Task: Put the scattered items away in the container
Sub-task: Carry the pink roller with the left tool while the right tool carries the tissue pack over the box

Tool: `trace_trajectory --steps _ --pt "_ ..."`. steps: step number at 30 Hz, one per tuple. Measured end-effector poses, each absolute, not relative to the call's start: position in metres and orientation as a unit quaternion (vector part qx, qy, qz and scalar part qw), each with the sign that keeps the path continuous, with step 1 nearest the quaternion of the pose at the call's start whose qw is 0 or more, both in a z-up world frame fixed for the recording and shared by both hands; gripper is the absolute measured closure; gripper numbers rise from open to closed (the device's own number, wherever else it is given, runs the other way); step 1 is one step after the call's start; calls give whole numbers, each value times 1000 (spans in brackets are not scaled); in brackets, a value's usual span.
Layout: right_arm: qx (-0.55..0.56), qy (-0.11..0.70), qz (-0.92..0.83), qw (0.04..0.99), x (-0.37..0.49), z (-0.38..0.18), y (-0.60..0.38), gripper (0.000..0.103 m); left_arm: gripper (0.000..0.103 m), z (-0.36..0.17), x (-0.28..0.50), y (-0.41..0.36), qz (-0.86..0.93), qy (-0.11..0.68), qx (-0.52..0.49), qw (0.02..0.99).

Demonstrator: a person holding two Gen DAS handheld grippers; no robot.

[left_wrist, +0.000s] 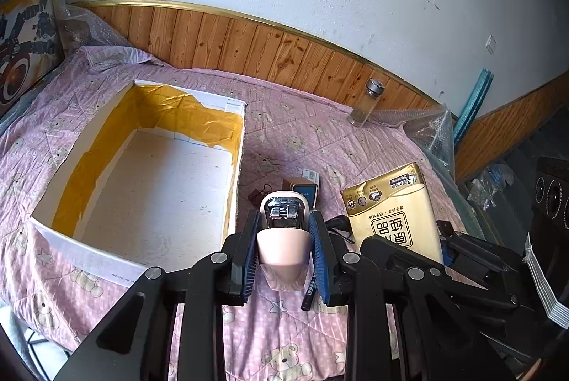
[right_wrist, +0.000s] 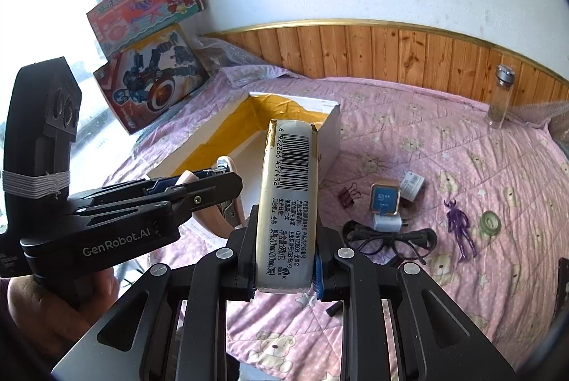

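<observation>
Nearest in the left wrist view, the left gripper [left_wrist: 282, 240] has its two fingers pressed against the sides of a pink stapler [left_wrist: 282, 238], lifted above the pink quilt [left_wrist: 302, 327], probably so it can be carried sideways to the box. In the right wrist view the right gripper [right_wrist: 286, 254] pinches a gold tissue pack [right_wrist: 288, 203] by its narrow sides, with the barcode edge up; held like this, the flat pack should slide in easily. A little farther away, on the quilt, the remaining items lie scattered: black glasses [right_wrist: 391, 237], a white charger [right_wrist: 386, 222], a small square device [right_wrist: 385, 197], a binder clip [right_wrist: 348, 194], a purple figure [right_wrist: 460, 228] and a tape roll [right_wrist: 490, 221]. The figure and tape roll appear only in the right view. Beyond them stands the white box [left_wrist: 234, 174], lined with yellow tape; only the left view shows that its floor is bare, because the pack hides it in the other view. Farthest away, a glass bottle [right_wrist: 499, 100] stands near the wooden wall panel [right_wrist: 391, 53].
</observation>
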State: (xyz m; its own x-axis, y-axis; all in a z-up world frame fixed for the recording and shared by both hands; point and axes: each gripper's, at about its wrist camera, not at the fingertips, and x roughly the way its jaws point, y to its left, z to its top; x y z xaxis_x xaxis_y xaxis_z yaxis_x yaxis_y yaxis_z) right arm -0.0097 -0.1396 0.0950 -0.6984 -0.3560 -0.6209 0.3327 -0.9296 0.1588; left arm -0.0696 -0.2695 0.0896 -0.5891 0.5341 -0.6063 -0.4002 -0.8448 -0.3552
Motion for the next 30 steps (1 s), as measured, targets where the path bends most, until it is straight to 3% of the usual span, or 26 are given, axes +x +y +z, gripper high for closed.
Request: trace_trajectory --steps 30 --pt "341 18 -908 241 -43 115 -215 79 75 107 -101 -360 902 -145 -341 222"
